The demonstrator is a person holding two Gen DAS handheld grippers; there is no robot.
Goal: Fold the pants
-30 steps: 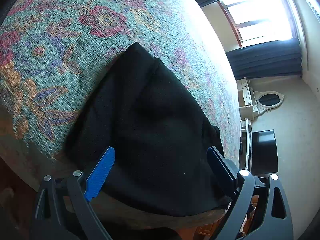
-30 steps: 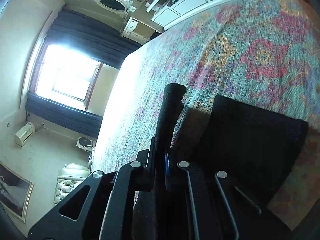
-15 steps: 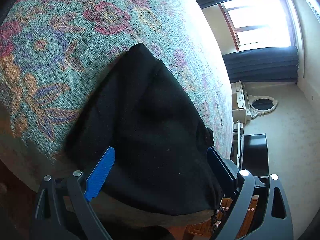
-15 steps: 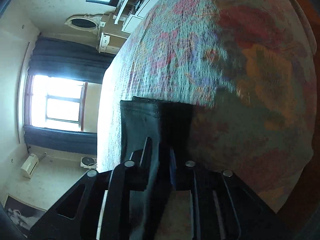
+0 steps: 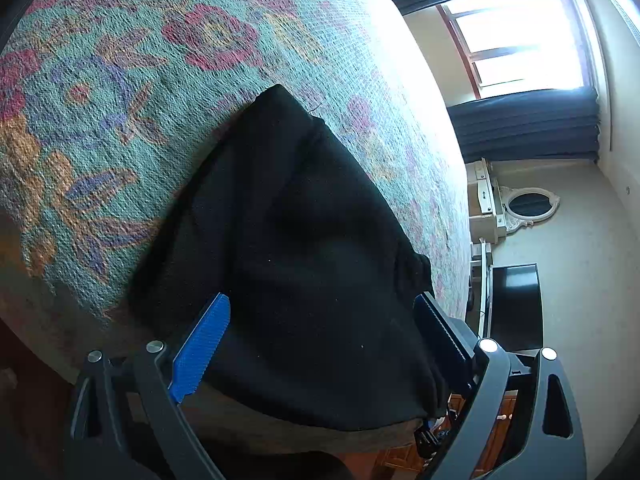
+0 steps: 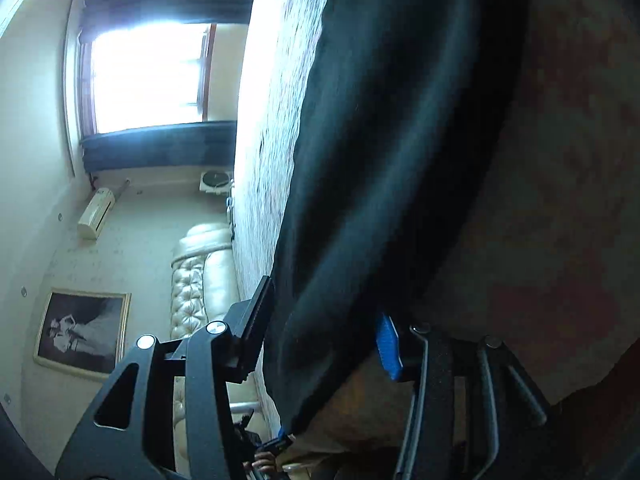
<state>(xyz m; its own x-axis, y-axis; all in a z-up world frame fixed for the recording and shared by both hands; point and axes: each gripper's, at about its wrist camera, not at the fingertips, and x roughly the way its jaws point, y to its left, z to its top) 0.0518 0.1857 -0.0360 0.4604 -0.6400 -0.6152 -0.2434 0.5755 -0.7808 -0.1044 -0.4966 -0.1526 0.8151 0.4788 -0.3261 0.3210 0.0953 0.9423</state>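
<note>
The black pants [image 5: 288, 248] lie folded into a compact bundle on the floral bedspread [image 5: 120, 80] near the bed's edge. My left gripper [image 5: 320, 336] is open, its blue-padded fingers [image 5: 202, 346] standing apart on either side of the bundle's near edge. In the right wrist view the pants [image 6: 392, 140] fill the middle, blurred and close. My right gripper [image 6: 324, 328] is open, with the dark cloth lying between its spread fingers.
A bright window with dark curtains [image 5: 520, 40], a white dresser with an oval mirror [image 5: 528, 208] and a dark screen [image 5: 516, 308] stand beyond the bed. A padded headboard [image 6: 200, 272], a framed picture [image 6: 80, 332] and an air conditioner [image 6: 96, 212] show at the right wrist.
My right gripper has opened and let go of the pants fold it held, and its view swung close over the cloth. My left gripper stayed open and nearly still.
</note>
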